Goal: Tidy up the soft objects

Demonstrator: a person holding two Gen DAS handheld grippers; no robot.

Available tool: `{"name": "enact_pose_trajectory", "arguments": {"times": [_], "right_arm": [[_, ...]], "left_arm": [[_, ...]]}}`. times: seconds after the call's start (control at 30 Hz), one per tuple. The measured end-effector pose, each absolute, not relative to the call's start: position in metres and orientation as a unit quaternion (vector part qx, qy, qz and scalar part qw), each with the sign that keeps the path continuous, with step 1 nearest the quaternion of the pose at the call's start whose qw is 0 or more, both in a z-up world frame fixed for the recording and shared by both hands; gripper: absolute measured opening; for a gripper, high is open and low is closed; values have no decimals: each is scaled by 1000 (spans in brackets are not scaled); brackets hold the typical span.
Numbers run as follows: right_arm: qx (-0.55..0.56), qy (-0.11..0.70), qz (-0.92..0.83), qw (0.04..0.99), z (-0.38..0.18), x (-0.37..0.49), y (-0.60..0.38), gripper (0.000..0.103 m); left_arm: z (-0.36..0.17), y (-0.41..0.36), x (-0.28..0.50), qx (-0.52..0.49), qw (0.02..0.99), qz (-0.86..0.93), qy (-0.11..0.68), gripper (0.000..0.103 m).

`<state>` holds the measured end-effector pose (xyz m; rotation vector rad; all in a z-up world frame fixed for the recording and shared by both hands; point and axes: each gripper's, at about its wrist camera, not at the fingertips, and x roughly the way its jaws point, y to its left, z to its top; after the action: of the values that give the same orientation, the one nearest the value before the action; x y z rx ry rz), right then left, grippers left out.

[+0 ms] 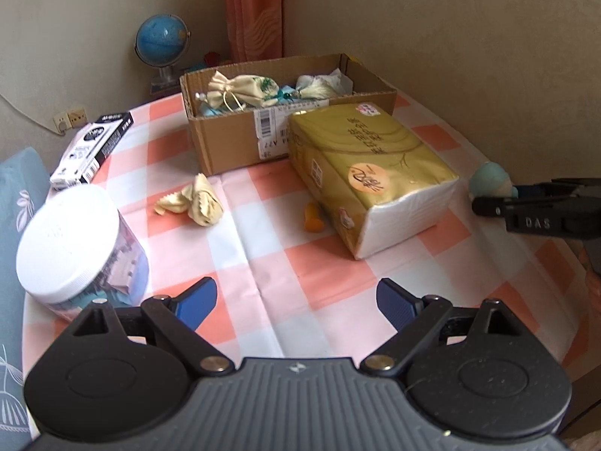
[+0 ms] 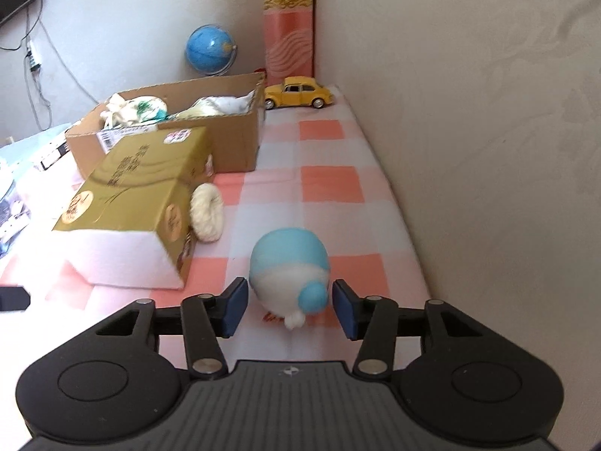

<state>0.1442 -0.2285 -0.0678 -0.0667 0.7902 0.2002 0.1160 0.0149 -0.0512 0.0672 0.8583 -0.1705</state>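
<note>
A blue-and-white soft toy [image 2: 289, 270] lies on the checked tablecloth between the fingers of my right gripper [image 2: 290, 306], which is open around it with small gaps on both sides; the toy also shows in the left wrist view [image 1: 490, 180]. A cardboard box [image 1: 233, 139] holds cloth pouches [image 1: 240, 90]. A crumpled cream cloth [image 1: 195, 201] and a small orange piece [image 1: 313, 217] lie on the table. A cream ring-shaped soft item [image 2: 206, 212] leans on the gold tissue pack [image 1: 368, 165]. My left gripper [image 1: 296, 300] is open and empty above the table.
A white-lidded jar [image 1: 71, 244] stands at the left, a black-and-white carton [image 1: 94, 146] behind it. A globe [image 1: 161, 39] and a yellow toy car [image 2: 298, 92] sit at the back. The wall [image 2: 469, 131] runs close along the right table edge.
</note>
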Motion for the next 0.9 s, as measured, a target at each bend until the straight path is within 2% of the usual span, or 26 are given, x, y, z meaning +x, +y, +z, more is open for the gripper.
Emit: {"name": "enact_pose_trajectory", "arguments": {"times": [0.07, 0.13, 0.33, 0.4, 0.53, 0.77, 0.9], "right_arm": [[-33, 385, 96, 917, -69, 143, -228, 61], [-33, 386, 98, 917, -72, 143, -228, 64], [-60, 381, 95, 918, -80, 139, -222, 77], [-58, 382, 98, 917, -80, 140, -222, 82], [-61, 382, 103, 916, -82, 140, -220, 89], [-68, 385, 118, 913, -86, 136, -218, 103], [-70, 381, 122, 914, -87, 135, -217, 103]], "left_arm": [[-50, 17, 118, 37, 907, -81, 412, 86], [-48, 19, 120, 43, 909, -78, 407, 75], [-42, 26, 132, 46, 919, -58, 388, 64], [-44, 28, 139, 47, 921, -42, 385, 55], [-53, 27, 151, 48, 923, -8, 381, 43], [-68, 26, 172, 53, 926, 47, 371, 43], [-76, 28, 184, 48, 923, 63, 375, 43]]}}
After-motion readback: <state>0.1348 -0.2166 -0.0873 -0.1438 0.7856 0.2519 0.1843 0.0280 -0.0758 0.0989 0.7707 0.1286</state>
